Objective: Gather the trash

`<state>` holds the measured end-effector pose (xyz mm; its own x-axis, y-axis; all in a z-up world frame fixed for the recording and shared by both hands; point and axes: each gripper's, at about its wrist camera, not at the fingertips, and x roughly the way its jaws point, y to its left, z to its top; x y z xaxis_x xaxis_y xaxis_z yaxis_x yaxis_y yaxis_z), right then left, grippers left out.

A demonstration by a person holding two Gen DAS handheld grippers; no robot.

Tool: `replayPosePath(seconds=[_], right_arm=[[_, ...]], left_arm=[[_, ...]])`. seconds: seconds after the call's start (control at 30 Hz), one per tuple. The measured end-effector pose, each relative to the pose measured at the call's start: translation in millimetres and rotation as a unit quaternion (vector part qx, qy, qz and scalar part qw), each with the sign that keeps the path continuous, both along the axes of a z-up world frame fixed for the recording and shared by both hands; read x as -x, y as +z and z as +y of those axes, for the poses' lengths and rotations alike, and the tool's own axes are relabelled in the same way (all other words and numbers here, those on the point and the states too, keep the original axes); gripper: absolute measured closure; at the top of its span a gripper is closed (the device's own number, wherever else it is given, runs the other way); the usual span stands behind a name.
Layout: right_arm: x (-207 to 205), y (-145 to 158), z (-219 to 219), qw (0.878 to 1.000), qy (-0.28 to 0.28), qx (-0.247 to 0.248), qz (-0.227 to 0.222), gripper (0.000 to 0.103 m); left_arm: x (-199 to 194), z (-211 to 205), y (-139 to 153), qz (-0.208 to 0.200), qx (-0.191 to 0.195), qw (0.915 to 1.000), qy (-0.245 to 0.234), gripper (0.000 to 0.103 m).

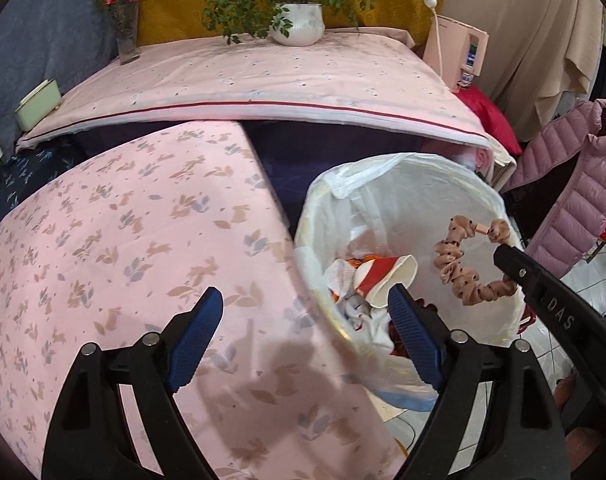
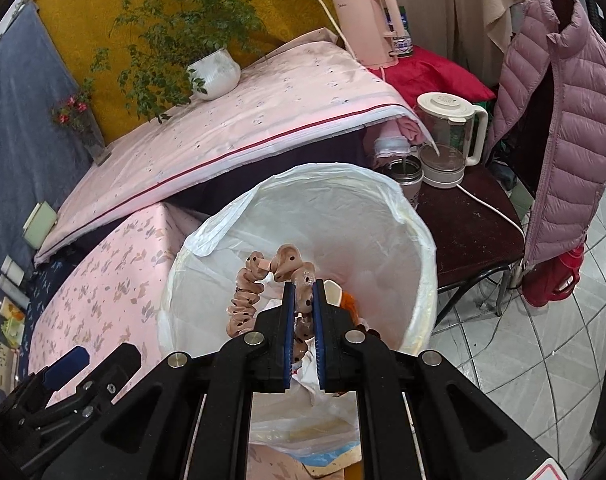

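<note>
From the left wrist view, the left tongs [image 1: 305, 320] are standing spread wide with nothing between their blue ribbed pads, one pad hanging over the pink table [image 1: 115, 248] with its rabbit-and-leaf printed cloth and the other over the rim of the round bin lined with a white plastic bag [image 1: 383, 184]. Inside the bin, a crushed red-and-white paper cup [image 1: 387, 276] is lying on crumpled white tissue. A peach, dark-dotted fabric scrunchie band [image 1: 463, 260] is dangling in a loop above the bin's opening, pinched at its upper end by the right tongs [image 1: 503, 250], which are reaching in from the right.

From the right wrist view, the right tongs [image 2: 303, 300] are pressing together on the scrunchie band [image 2: 259, 284], whose loop is hanging to the left of the pads, over the open mouth of the bag-lined bin [image 2: 383, 216]. The left tongs [image 2: 91, 360] are showing at the lower left, over the pink table [image 2: 103, 280]. Beyond the bin, a potted green plant in a white pot [image 2: 215, 72] is sitting on a raised pink-covered surface.
</note>
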<state>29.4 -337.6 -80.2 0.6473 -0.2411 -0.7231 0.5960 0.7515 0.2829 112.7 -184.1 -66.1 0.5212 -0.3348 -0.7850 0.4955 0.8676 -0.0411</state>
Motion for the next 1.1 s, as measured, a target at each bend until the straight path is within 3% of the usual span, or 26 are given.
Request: replayPosePath(seconds=[0.13,0.37,0.7,1.1], right_arm=[[-14,-1,8,1.000,0.015,0.011,0.010,0.094],[-37,-4,22,0.998,0.040,0.033,0.041,0.082],[-27,12,44,0.995,0.046,0.066,0.053,0.045],[-4,18,63,0.991,0.058,0.096,0.071,0.024]], left_arm=[[-2,11,-4,0.000,-0.007,0.9999,0.015,0.023],[-3,31,-5,-0.010,-0.023,0.9990,0.036,0.023],[7,54,-5,-0.010,-0.028,0.9983,0.050,0.022],[21,80,-9,-0.005,-0.036,0.9967,0.072,0.018]])
